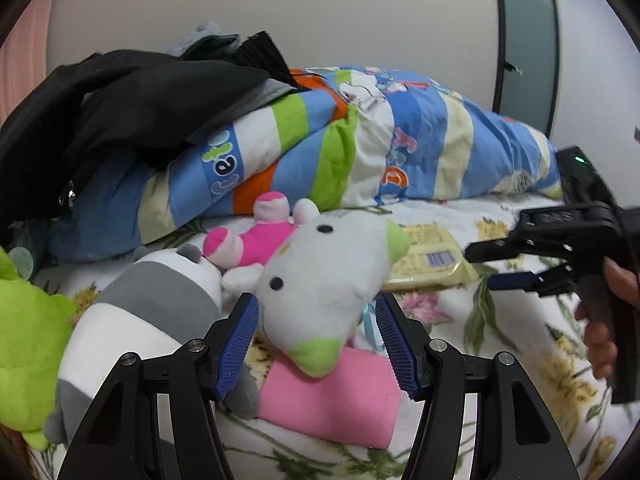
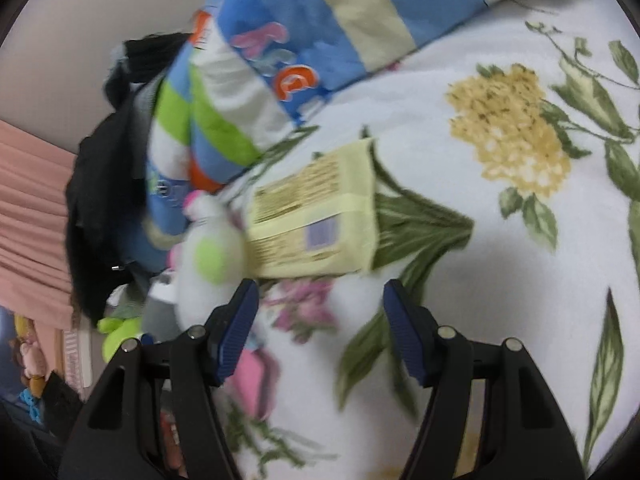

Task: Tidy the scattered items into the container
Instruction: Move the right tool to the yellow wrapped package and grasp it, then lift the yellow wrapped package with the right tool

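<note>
A white plush with green ears [image 1: 324, 276] lies on the floral bed sheet [image 1: 520, 360]. My left gripper [image 1: 316, 340] is open, its blue pads either side of the plush's lower end. Around it lie a pink block [image 1: 332, 400], a pink-and-white plush [image 1: 256, 236], a grey-and-white striped plush [image 1: 152, 312], a green plush [image 1: 28, 340] and a yellow packet [image 1: 432, 256]. My right gripper [image 1: 492, 268] is open at the right, near the packet. In the right wrist view the gripper [image 2: 316, 320] is open and empty over the sheet, just short of the packet [image 2: 316, 208] and the white plush [image 2: 208, 264].
A striped blue, green and orange quilt [image 1: 360, 140] lies rolled along the back of the bed, with black clothing [image 1: 140, 100] piled on its left end. A white wall and a dark door edge [image 1: 524, 40] stand behind. No container shows in either view.
</note>
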Tool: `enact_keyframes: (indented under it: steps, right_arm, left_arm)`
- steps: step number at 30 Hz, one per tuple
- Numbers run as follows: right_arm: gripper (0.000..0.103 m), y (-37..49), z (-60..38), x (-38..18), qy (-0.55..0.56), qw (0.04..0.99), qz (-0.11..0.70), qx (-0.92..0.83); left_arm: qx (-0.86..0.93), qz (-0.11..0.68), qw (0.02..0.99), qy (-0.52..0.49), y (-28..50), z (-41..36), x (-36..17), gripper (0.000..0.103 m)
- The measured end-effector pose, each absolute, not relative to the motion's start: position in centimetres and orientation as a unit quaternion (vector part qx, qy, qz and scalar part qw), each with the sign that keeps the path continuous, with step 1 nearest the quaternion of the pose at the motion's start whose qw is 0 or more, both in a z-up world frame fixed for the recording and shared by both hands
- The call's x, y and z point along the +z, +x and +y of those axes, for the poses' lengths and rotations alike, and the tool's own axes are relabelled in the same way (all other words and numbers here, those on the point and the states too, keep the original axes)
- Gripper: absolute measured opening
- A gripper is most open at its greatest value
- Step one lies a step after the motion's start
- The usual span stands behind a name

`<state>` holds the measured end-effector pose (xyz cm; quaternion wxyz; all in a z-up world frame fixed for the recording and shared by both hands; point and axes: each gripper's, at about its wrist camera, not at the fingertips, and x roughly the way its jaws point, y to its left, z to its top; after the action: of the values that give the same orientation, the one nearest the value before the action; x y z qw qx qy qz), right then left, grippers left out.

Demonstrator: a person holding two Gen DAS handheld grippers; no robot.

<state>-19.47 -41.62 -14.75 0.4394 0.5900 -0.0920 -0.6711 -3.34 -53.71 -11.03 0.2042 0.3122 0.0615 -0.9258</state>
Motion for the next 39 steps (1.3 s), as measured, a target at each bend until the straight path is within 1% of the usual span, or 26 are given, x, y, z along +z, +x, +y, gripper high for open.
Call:
enact_keyframes:
  steps: [2,6,8,10,12,14,16,20,23,28,34,35,37,39]
  right_arm:
    - [0.066,-20.3,-42.6,-16.0,0.592,0.442,-0.105,-0.666]
    - [0.066,-21.1,-45.4,-17.5,0.583,0.472,-0.127,-0.649]
    - [0.064,-21.3,-46.9,-17.7,0.576,0.486,-0.122,-0.646]
    - [0.035,-21.5,-47.3,-17.7,0.571,0.487,-0.117,-0.651]
    - [0.030,-21.5,-46.9,-17.3,0.570,0.498,-0.113,-0.643]
    - [0.026,-20.7,-46.4,-16.5,0.565,0.506,-0.098,-0.644]
    - [0.022,-20.0,-45.4,-15.3,0.554,0.510,-0.100,-0.650]
    - [0.021,-18.2,-42.2,-12.2,0.523,0.520,-0.087,-0.670]
    - [0.021,-17.6,-39.4,-10.6,0.515,0.522,-0.088,-0.674]
    - [0.021,-16.5,-36.5,-9.5,0.516,0.519,-0.091,-0.675]
    - [0.021,-16.1,-36.0,-9.4,0.518,0.521,-0.100,-0.670]
    - [0.021,-16.0,-35.9,-9.4,0.519,0.523,-0.103,-0.669]
    - [0.021,-15.8,-35.7,-9.3,0.519,0.526,-0.106,-0.666]
    - [0.021,-15.7,-35.5,-9.2,0.519,0.526,-0.106,-0.665]
  left_arm:
    - [-0.927,0.048,0.203,0.311,-3.3,-53.2,-11.5,0.062]
    - [-0.934,0.056,0.190,0.296,-3.0,-53.0,-12.8,0.062]
    - [-0.935,0.045,0.188,0.298,-3.4,-52.9,-13.5,0.062]
    - [-0.934,0.034,0.189,0.301,-3.8,-52.7,-13.9,0.062]
    - [-0.932,0.050,0.186,0.306,-3.9,-53.2,-14.2,0.062]
    - [-0.932,0.061,0.188,0.305,-3.8,-53.6,-14.2,0.062]
    - [-0.933,0.062,0.193,0.299,-3.6,-53.5,-14.1,0.062]
    - [-0.930,0.076,0.193,0.302,-3.2,-53.1,-14.2,0.062]
    - [-0.929,0.063,0.199,0.307,-3.4,-52.5,-13.9,0.062]
    - [-0.915,0.046,0.187,0.356,-4.8,-52.2,-14.7,0.062]
    - [-0.894,0.022,0.209,0.396,-7.7,-54.0,-15.2,0.062]
    - [-0.891,0.008,0.218,0.398,-8.3,-54.0,-15.2,0.064]
    - [-0.885,-0.017,0.231,0.405,-9.3,-53.8,-15.3,0.073]
    - [-0.885,-0.021,0.233,0.402,-9.5,-53.7,-15.1,0.072]
